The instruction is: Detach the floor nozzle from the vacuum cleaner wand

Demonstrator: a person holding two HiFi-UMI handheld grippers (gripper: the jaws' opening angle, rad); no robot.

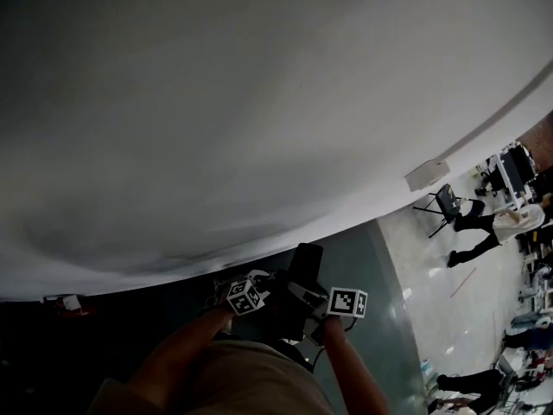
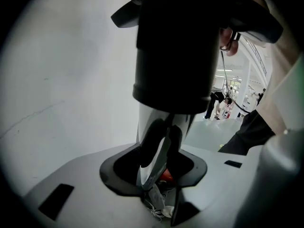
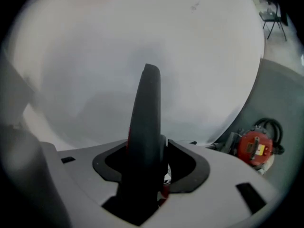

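Observation:
In the left gripper view a shiny silver wand tube (image 2: 151, 127) runs up into a wide black collar (image 2: 180, 46). My left gripper (image 2: 165, 129) is shut on the silver tube just below that collar. In the right gripper view a dark curved vacuum part (image 3: 146, 122) stands up between the jaws and fills the gap, and my right gripper (image 3: 147, 148) is shut on it. I cannot tell whether this part is the floor nozzle's neck. In the head view both grippers, left (image 1: 257, 284) and right (image 1: 298, 296), meet low at the black vacuum parts (image 1: 304, 264).
A big white curved wall (image 1: 259, 102) fills most of the head view. A red canister with a black hose (image 3: 255, 146) sits on the grey-green floor at right. A folding chair (image 1: 445, 204) and people (image 1: 484, 232) are far off at right.

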